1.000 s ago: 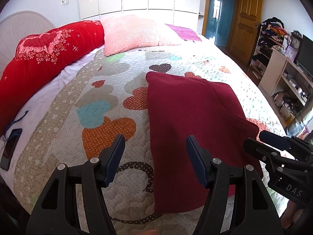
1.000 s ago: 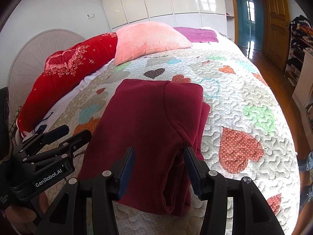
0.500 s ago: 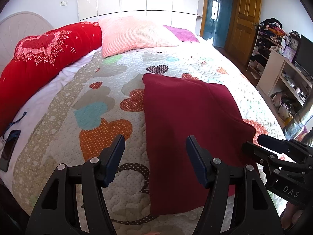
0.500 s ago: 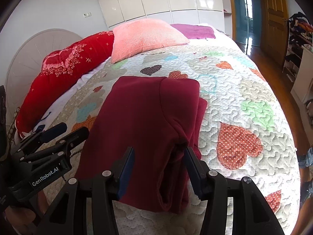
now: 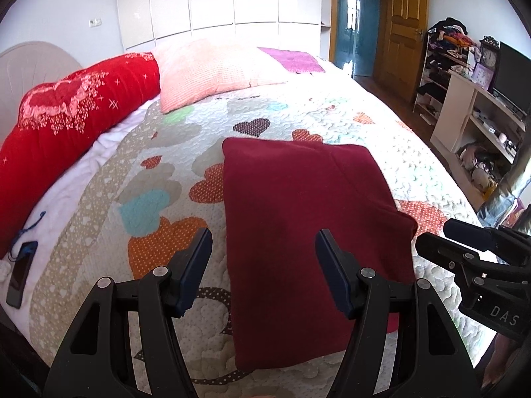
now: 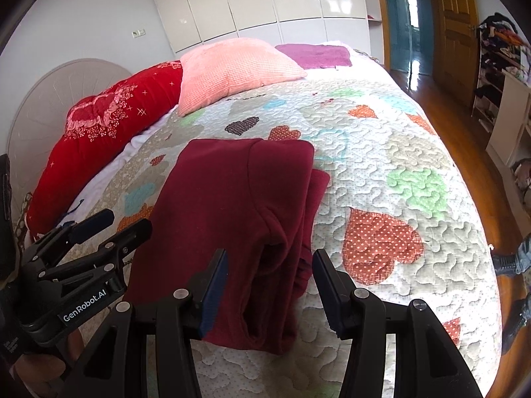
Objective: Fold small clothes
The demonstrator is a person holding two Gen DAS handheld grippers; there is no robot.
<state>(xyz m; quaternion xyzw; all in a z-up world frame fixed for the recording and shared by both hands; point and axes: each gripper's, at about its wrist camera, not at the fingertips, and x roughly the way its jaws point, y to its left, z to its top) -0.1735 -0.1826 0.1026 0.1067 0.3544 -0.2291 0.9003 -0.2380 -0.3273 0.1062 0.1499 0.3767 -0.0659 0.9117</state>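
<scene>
Left wrist view: While the left gripper hung just above the quilt with its jaws spread and nothing between them, the maroon garment lay flat ahead of it, its left edge running forward from between the fingers.
Other tool there: The right gripper showed at the right of this view, beside the garment's near right corner; whether it was released could not be told from here.
Background there: A red bolster and a pink pillow lay far ahead, a phone off to the left.
Right wrist view: The right gripper was released too, its fingers straddling the bunched right-hand layers at the garment's near end without pinching them.
Left tool there: The left gripper sat to the left, beside the garment's left edge.
Step in hand: The garment looked already folded lengthwise; a crosswise fold seemed next.
Next move: Each gripper would need to drop onto a near corner, close on all layers and carry them toward the far edge.
Change from earlier: Against a second ago, both views sat a little higher and further back, the garment and jaws unchanged.
</scene>
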